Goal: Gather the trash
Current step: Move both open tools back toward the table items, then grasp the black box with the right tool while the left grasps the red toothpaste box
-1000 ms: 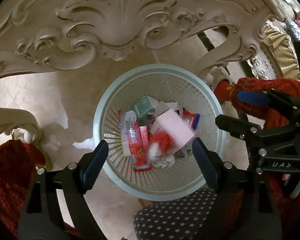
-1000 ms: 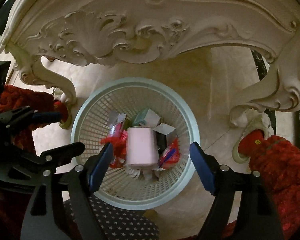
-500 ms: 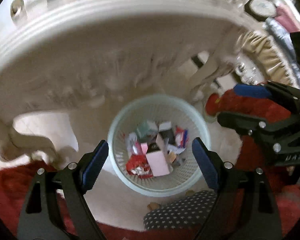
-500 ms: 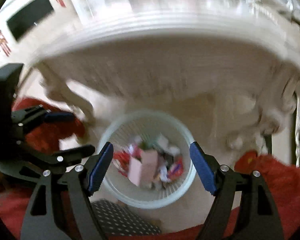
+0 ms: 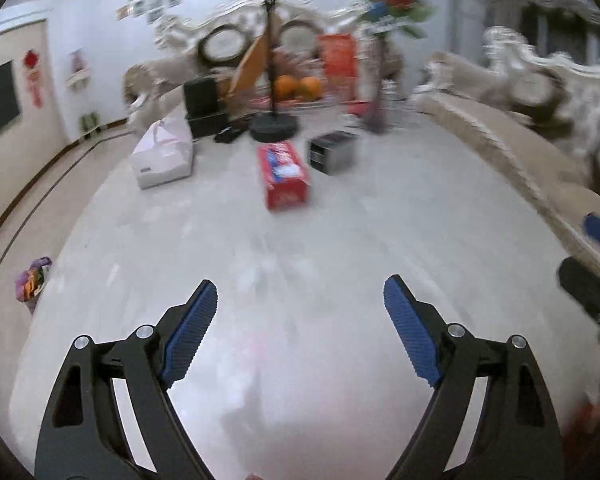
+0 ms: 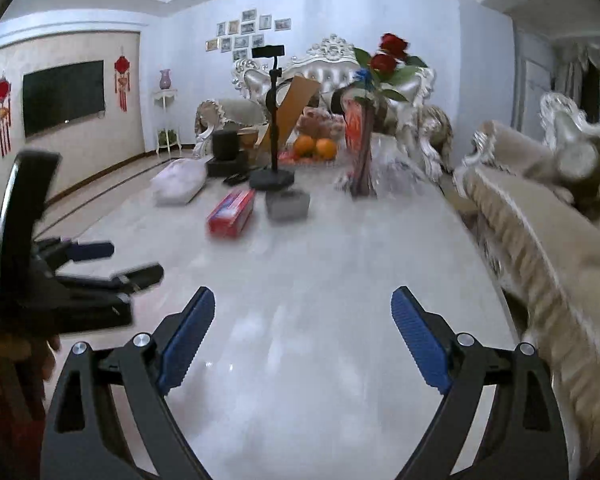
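My left gripper is open and empty above the white marble tabletop. My right gripper is open and empty over the same tabletop. The left gripper also shows at the left edge of the right wrist view. A crumpled purple and orange wrapper lies at the table's left edge. The waste basket is out of view.
A red tissue box, a grey box, a white bag, a black phone stand, a fruit tray with oranges and a vase of roses stand at the far end. An ornate sofa runs along the right.
Both grippers rose from over the waste basket under the table to above the tabletop. The basket with its trash has left both views. Both grippers stayed open.
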Available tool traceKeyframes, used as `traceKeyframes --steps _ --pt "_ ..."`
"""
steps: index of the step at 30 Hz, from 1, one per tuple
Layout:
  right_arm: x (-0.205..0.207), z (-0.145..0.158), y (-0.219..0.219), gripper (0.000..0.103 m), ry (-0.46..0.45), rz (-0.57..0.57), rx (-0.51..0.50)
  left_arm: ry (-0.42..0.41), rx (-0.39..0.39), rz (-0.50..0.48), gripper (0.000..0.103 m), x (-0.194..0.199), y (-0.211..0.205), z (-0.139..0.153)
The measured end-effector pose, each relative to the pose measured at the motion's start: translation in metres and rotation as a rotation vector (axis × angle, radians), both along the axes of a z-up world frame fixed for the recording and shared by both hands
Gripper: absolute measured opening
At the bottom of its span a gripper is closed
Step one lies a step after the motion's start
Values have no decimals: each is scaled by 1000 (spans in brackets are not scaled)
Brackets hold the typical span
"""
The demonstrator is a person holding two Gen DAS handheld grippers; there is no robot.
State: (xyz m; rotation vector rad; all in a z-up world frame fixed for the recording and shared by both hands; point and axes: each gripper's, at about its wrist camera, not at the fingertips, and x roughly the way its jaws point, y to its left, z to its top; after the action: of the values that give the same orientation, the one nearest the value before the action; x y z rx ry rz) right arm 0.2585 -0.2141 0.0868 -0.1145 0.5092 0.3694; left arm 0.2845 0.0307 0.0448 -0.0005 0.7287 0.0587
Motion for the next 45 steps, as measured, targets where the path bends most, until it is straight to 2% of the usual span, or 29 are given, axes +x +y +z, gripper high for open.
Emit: traceKeyframes --steps 3,6,9,14,20,24,29,31,34,35,36,37,38,45 --pt "79 -4 14 86 35 37 -11 33 -13 44 83 57 5 -9" --pt "136 -13 28 86 75 63 -12 62 -14 65 83 99 13 -18" --pt "172 -23 44 86 127 109 -12 84 -33 76 83 129 22 -24" --pt "219 -46 77 86 189 193 -120 115 -31 76 83 159 24 -35" --pt "245 -57 96 86 182 292 -164 137 -31 67 83 174 29 -41" --pt "259 -60 102 86 201 325 -169 140 -4 72 83 181 31 -41" --pt "272 -68 113 86 229 354 -195 182 4 76 83 190 34 -47" --pt "276 -70 117 86 223 347 -211 191 -5 92 83 191 39 -48" --pt "283 -70 119 86 245 342 -187 192 -64 104 83 191 50 -49" --pt "285 -71 119 84 259 338 -175 191 -62 101 81 192 51 -49" --pt "288 -73 118 74 289 339 -153 196 -42 94 79 192 51 -50" --pt "291 -75 117 66 328 347 -126 194 -24 92 66 192 51 -50" --pt "292 -76 115 66 346 336 -105 186 -12 94 47 192 52 -48" --pt "265 -66 102 66 344 269 -41 166 -47 48 47 189 57 -46"
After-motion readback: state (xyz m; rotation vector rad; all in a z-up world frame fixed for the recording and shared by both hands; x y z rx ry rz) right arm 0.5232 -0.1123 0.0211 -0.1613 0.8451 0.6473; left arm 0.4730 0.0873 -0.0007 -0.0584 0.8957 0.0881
